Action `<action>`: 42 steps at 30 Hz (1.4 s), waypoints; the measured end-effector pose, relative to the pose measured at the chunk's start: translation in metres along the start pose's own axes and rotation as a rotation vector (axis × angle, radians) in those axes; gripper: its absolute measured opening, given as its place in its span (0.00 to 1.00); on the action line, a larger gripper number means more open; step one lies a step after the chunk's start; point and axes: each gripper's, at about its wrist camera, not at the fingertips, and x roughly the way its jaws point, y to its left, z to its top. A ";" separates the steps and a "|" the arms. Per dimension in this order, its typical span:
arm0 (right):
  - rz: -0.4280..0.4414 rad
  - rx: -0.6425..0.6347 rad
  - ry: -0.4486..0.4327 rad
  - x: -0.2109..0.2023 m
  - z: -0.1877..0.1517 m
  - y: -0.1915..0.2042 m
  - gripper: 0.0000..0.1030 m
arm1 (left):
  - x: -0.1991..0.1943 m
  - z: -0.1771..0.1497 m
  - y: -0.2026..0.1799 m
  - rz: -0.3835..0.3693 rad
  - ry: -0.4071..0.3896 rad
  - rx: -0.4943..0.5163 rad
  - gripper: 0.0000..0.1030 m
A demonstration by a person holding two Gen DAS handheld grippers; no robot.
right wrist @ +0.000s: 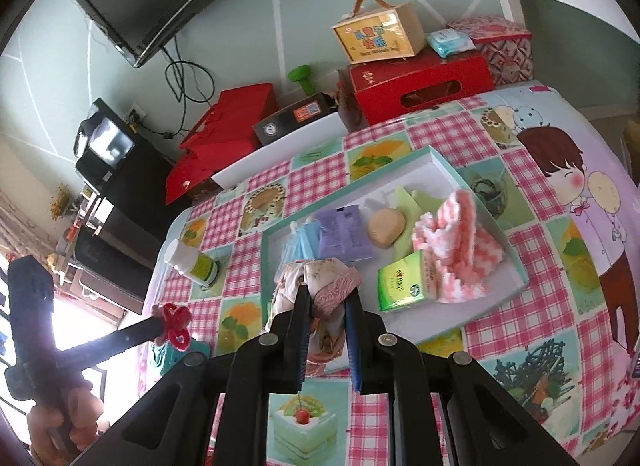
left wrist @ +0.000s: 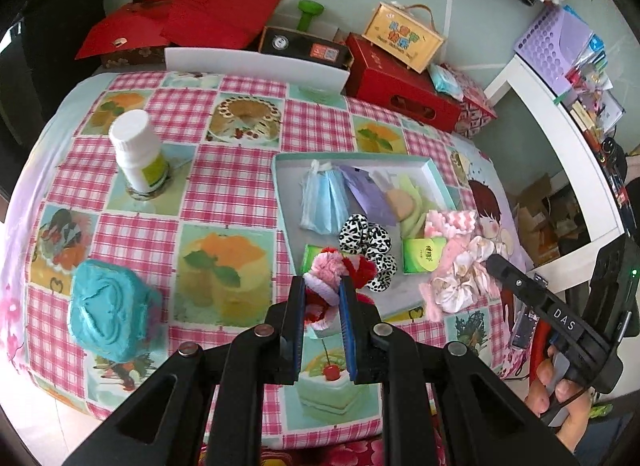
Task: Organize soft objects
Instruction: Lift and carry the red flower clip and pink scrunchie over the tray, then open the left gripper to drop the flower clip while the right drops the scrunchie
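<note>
A: Left gripper (left wrist: pixel 323 293)?
B: Jaws clamped on the red-pink scrunchie (left wrist: pixel 334 272), above the tray's (left wrist: pixel 436 175) near edge.
A: Right gripper (right wrist: pixel 327 298)?
B: Jaws pinching the floral pink scrunchie (right wrist: pixel 328 280), over the tray's near-left corner.
A: In the tray?
B: Leopard scrunchie (left wrist: pixel 370 244), blue mask (left wrist: pixel 322 199), pink sponge (right wrist: pixel 460 242), green tissue pack (right wrist: pixel 404 280).
</note>
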 end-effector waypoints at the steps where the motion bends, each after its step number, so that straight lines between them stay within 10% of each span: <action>1: -0.002 0.006 0.002 0.003 0.002 -0.003 0.17 | 0.004 0.002 -0.002 -0.002 0.004 0.003 0.16; 38: -0.167 -0.077 0.127 0.093 0.043 -0.023 0.19 | 0.126 0.054 -0.015 -0.028 0.106 0.037 0.19; 42: -0.181 -0.085 0.120 0.092 0.045 -0.020 0.20 | 0.125 0.055 -0.013 -0.018 0.099 0.022 0.57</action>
